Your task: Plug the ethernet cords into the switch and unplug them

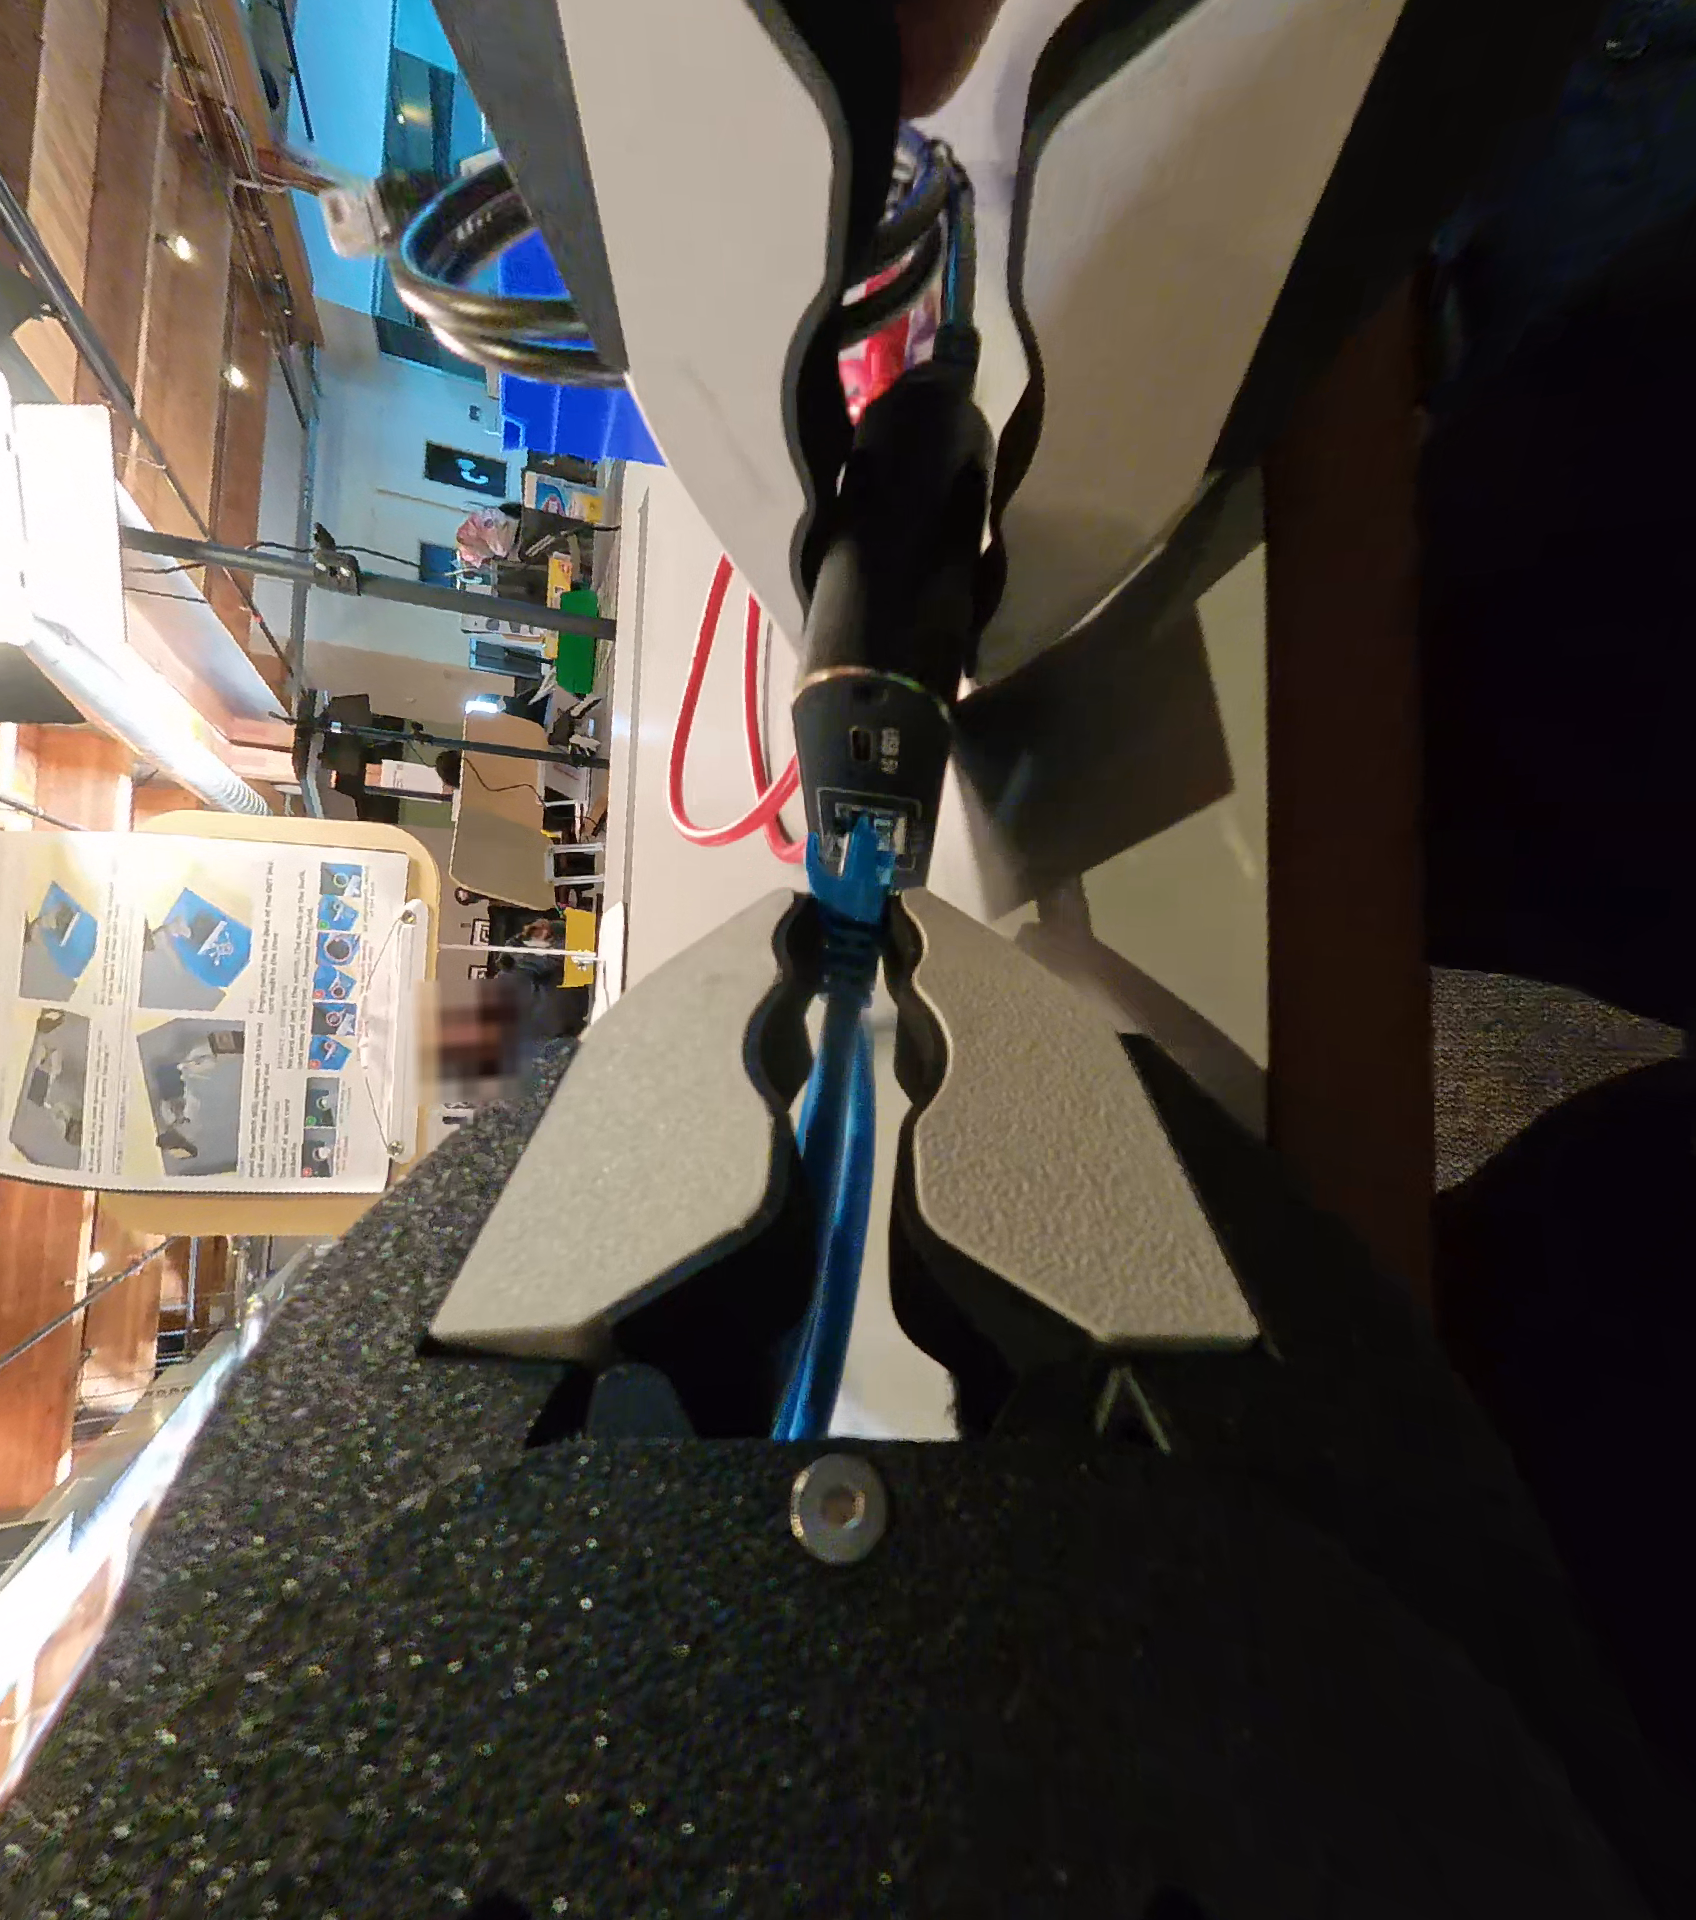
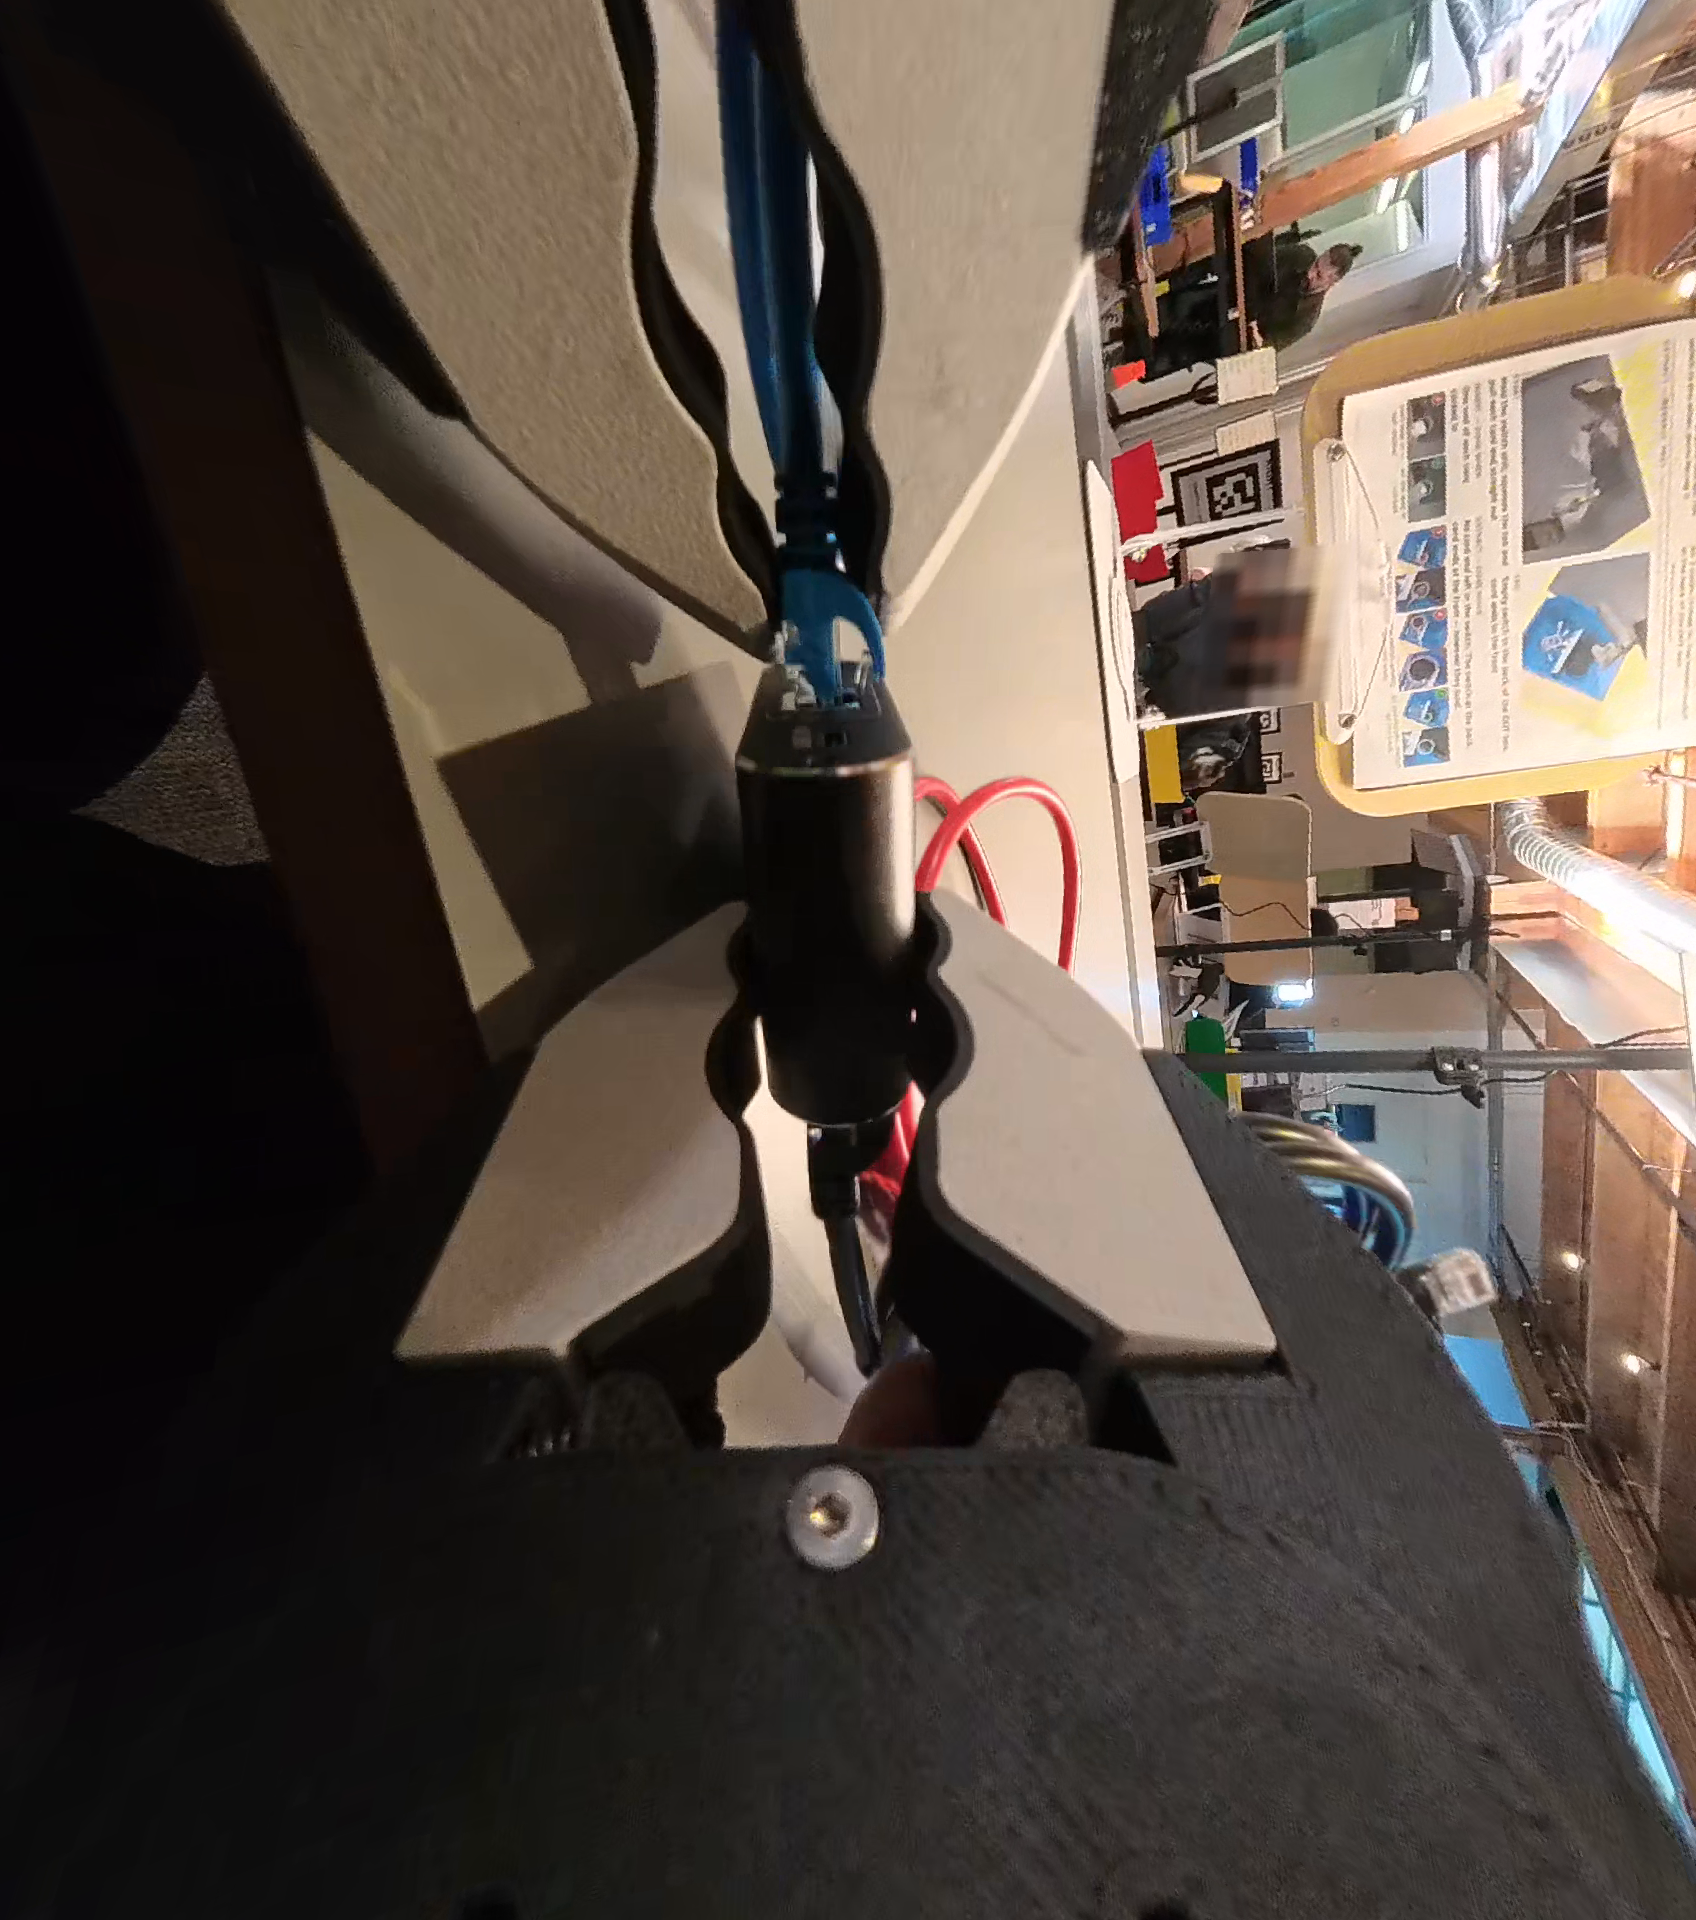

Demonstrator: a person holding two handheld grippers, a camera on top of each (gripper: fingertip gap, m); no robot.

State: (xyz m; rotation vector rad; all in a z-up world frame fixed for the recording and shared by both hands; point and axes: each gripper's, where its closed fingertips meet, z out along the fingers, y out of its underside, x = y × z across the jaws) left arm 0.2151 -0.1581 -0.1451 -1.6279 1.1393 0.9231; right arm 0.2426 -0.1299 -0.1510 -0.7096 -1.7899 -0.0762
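Left gripper (image 1: 849, 940) pinches blue cord (image 1: 839, 1143) just behind plug; right gripper (image 2: 839, 1023) clamps black switch (image 2: 823, 935). Cord floppy, light; grip stiff boot, mind fragile latch.

The left gripper (image 1: 849, 935) had grey, wavy-edged fingers (image 1: 646, 1132). A silver screw (image 1: 837, 1507) sat at six o'clock on its speckled black body.

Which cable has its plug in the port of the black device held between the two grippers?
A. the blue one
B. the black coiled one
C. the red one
A: the blue cable ends in a blue plug at the black device's port.
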